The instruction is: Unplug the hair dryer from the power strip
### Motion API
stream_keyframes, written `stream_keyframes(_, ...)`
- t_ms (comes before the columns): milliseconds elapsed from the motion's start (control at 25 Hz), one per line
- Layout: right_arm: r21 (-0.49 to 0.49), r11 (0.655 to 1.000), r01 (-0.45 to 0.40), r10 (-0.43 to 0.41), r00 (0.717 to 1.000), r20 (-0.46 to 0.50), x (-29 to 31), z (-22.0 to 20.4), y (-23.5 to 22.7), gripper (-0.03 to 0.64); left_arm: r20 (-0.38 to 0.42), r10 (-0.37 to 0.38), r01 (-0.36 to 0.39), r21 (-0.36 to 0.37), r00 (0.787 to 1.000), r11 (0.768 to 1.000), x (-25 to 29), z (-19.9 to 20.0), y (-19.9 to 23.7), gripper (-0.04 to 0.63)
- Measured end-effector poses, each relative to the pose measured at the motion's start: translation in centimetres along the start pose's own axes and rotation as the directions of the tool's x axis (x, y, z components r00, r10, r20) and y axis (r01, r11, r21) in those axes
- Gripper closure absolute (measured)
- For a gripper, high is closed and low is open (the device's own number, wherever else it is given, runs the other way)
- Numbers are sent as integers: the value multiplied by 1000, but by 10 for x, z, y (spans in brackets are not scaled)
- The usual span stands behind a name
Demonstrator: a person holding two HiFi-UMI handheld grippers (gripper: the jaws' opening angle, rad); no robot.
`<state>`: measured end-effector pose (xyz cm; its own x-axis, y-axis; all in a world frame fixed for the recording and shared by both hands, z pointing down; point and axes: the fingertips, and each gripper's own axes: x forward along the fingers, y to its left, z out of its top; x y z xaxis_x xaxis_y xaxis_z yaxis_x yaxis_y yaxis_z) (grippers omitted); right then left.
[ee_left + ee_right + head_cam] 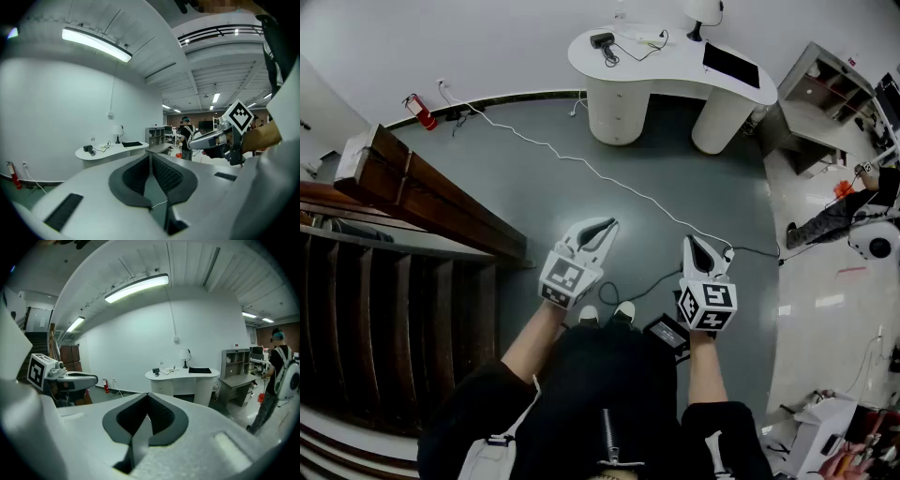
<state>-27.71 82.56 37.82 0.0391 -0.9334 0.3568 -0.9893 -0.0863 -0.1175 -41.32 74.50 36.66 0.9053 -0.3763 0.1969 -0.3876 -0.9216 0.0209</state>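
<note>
Desk (675, 67) stands beyond left gripper (608, 224) and right gripper (692, 240), both closed.

Black hair dryer (602, 40) on the white desk (675, 66) — beside it a pale power strip (649, 40) (both small, far off)

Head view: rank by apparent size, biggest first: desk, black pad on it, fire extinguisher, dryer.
1. desk, by far the largest
2. black pad
3. fire extinguisher, long but thin
4. dryer, smallest

The last two look close, and the wide-angle lens makes that pair less sure.
</note>
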Motion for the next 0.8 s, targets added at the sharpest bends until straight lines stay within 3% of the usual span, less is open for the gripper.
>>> stream_keyframes(800,29,999,-32,31,999,36,15,8,-2,612,-10,-15,14,-30,1000,999,17,-9,9,568)
